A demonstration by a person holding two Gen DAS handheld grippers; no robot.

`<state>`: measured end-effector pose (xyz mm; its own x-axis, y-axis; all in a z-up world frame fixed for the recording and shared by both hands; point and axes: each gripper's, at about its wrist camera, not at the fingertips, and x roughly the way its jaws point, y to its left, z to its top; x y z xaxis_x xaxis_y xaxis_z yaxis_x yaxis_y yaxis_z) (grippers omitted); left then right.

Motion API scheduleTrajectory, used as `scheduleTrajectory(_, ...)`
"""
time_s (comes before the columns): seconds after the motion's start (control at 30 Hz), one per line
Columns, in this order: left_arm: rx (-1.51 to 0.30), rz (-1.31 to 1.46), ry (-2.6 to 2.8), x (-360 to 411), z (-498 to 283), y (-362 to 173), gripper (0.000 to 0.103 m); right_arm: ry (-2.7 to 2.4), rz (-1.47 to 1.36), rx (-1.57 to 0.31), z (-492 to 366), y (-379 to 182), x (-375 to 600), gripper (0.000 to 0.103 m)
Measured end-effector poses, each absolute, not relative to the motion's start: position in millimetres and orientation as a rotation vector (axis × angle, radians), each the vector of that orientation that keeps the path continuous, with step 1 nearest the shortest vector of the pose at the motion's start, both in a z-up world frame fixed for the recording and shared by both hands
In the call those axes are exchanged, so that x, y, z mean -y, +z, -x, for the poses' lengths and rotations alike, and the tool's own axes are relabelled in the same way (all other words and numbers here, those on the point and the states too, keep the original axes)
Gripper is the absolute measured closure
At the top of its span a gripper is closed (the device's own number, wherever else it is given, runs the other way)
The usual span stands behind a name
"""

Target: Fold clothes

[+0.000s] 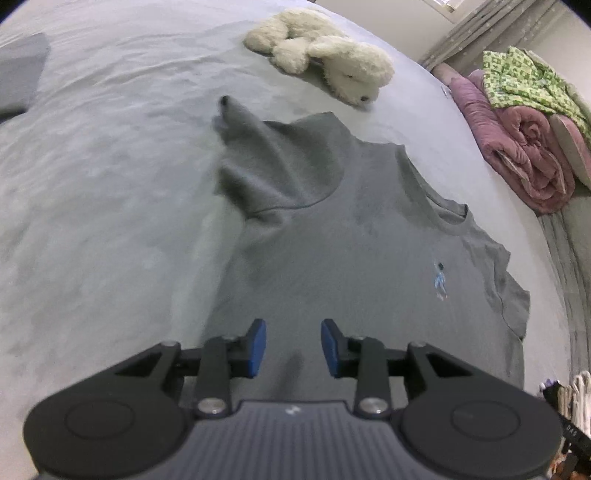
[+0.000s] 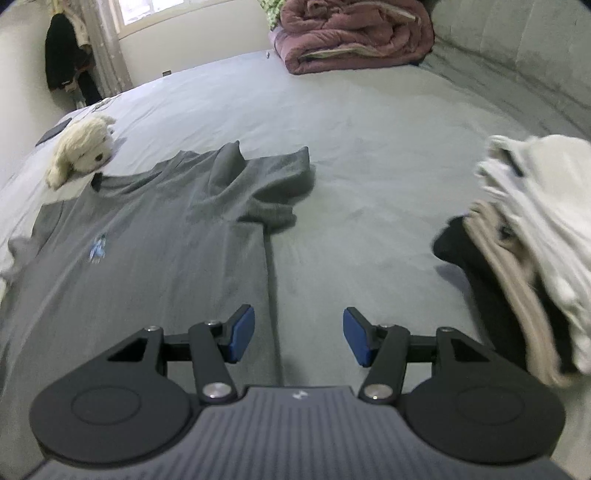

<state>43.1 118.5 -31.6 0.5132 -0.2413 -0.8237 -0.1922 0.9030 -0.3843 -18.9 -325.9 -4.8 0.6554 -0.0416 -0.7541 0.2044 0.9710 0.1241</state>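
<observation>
With your left gripper (image 1: 293,347) and right gripper (image 2: 298,339) both spread and empty, the grey T-shirt's (image 1: 332,240) rumpled sleeve (image 1: 258,173), blurred here, may get folded in crooked.

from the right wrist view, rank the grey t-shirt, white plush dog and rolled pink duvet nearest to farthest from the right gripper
1. Grey t-shirt: spread on the bed just ahead and left of the right gripper.
2. White plush dog: far left, beyond the shirt's collar.
3. Rolled pink duvet: at the far edge of the bed, top centre.
</observation>
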Motion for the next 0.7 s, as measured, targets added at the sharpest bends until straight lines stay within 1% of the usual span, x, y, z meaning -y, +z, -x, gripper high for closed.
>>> scheduleTrajectory(0.13, -1.037, 0.381, -0.026, -101, -70, -46, 0.068, -0.111, -0.227, -0.867, -13, -13, 322, 0.046)
scheduleTrajectory(0.17, -1.024, 0.33, -0.021, -97, -75, -52, 0.066, -0.1, -0.222, -0.872, -20, -16, 320, 0.046)
scheduleTrajectory(0.27, -0.978, 0.181, -0.025, -87, -79, -62, 0.066, -0.092, -0.235, -0.896, -39, -33, 318, 0.046)
scheduleTrajectory(0.3, -0.967, 0.143, -0.037, -85, -78, -63, 0.066, -0.092, -0.24, -0.903, -44, -39, 318, 0.045)
scheduleTrajectory(0.33, -0.955, 0.106, -0.047, -84, -78, -63, 0.065, -0.088, -0.231, -0.902, -46, -42, 317, 0.042)
scheduleTrajectory(0.4, -0.94, 0.1, -0.018, -92, -80, -60, 0.065, -0.08, -0.21, -0.898, -50, -46, 315, 0.04)
scheduleTrajectory(0.5, -0.937, 0.179, 0.0, -104, -86, -61, 0.065, -0.086, -0.188, -0.856, -65, -39, 321, 0.041)
scheduleTrajectory(0.7, -0.914, 0.214, 0.015, -112, -89, -58, 0.065, -0.153, -0.436, -0.778, -99, -41, 381, 0.041)
